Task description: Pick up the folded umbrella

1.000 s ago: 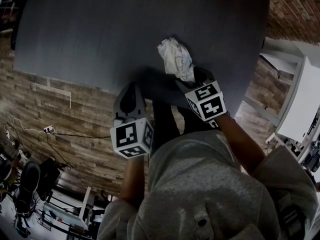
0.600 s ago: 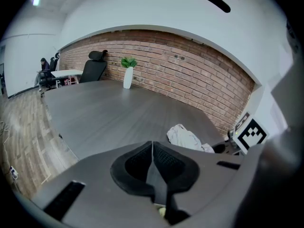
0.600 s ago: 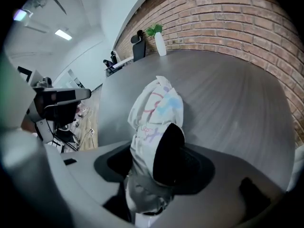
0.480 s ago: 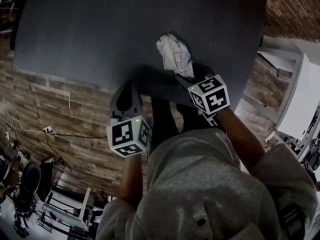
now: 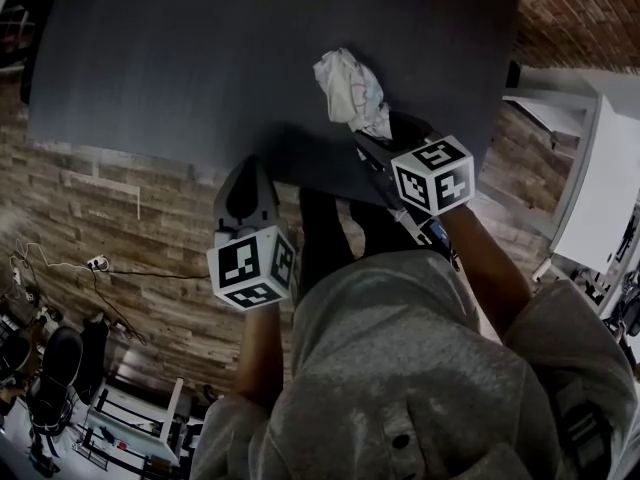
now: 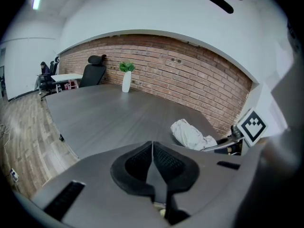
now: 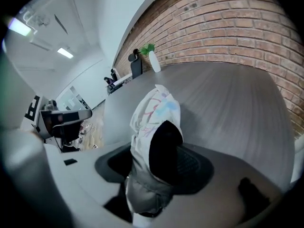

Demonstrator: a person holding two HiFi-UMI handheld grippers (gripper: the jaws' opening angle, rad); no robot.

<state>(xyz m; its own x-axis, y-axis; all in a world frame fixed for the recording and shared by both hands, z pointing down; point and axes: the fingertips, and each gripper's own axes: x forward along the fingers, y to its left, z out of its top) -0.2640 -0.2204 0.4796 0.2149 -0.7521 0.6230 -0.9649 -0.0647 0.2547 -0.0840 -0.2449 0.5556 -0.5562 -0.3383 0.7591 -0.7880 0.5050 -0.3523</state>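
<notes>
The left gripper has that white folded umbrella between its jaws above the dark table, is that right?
Not quite. It is the right gripper that has the white folded umbrella between its jaws above the dark table; they have just been closing on it, as the right gripper view shows. The left gripper is shut and empty.

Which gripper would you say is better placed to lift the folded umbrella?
Right: the right gripper has just been closing its jaws on the folded umbrella between them; the left gripper is shut, apart.
</notes>
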